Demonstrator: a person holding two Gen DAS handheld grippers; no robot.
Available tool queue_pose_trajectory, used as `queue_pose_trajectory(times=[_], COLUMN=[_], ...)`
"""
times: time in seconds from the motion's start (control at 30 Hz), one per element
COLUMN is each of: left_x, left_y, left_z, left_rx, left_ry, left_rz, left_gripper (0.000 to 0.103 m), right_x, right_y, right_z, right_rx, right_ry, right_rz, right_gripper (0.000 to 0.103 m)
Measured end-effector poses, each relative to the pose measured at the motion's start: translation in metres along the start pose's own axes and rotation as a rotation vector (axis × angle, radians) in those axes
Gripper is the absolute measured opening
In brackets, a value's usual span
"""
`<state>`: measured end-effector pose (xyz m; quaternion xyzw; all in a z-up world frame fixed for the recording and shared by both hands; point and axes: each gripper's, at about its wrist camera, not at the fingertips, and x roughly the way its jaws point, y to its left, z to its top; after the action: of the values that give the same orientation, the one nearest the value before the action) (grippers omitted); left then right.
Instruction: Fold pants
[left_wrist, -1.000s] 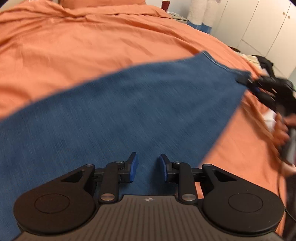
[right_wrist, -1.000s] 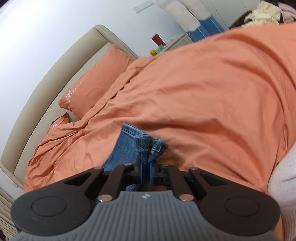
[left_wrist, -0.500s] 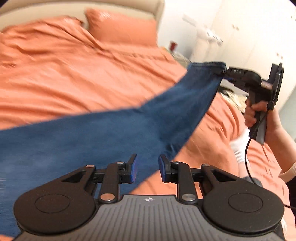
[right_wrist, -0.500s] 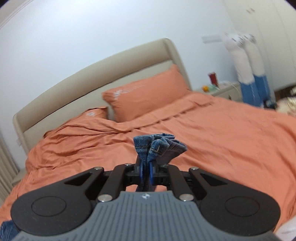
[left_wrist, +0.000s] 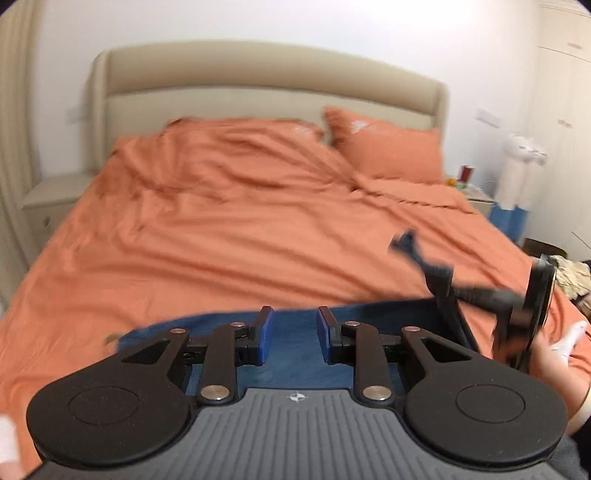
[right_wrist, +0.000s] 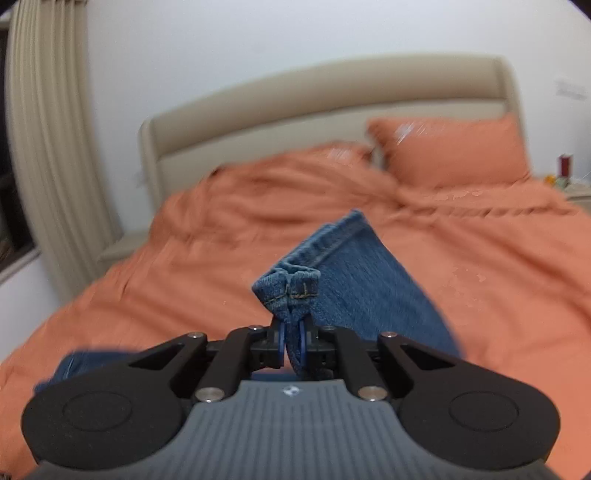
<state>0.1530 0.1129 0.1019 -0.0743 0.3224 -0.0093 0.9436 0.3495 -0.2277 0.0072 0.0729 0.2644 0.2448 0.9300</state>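
Matte black two-finger left gripper (left_wrist: 291, 339), ribbed grey housing.
Blue pads (left_wrist: 266, 338), silver screws beside round black discs.

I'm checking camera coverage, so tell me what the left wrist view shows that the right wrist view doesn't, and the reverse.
Only the left wrist view shows the left gripper, open above the jeans, and the right gripper from outside, plus a nightstand left of the bed.

Only the right wrist view shows the right gripper's grip up close: jaws shut on the bunched hem, with a curtain at left.

Both show the orange duvet, pillow, headboard and jeans.
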Motion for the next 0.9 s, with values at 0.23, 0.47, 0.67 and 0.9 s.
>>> queue_pose_trajectory(times=[0.23, 0.47, 0.67, 0.9], left_x=[0.063, 0.153, 0.226, 0.300], left_y=[0.033, 0.032, 0.017, 0.012], left_z=[-0.047, -0.095, -0.099, -0.095], left_rx=[-0.125, -0.258, -0.418, -0.537], left_ry=[0.145, 0.267, 0.271, 0.282], left_rz=[-0.101, -0.297, -0.412, -0.420], left_gripper=[0.037, 0.047, 0.059, 0.060], right_x=[0.061, 0.049, 0.024, -0.034], right_y=[0.048, 0.045, 0.032, -0.049], right_z=[-0.128, -0.145, -0.126, -0.126], right_rx=[-0.140, -0.102, -0.076, -0.046], right_ry=[0.329, 0.405, 0.395, 0.206], right_rz=[0.031, 0.133, 0.148, -0.154], right_gripper=[0.007, 0.041, 0.040, 0.042])
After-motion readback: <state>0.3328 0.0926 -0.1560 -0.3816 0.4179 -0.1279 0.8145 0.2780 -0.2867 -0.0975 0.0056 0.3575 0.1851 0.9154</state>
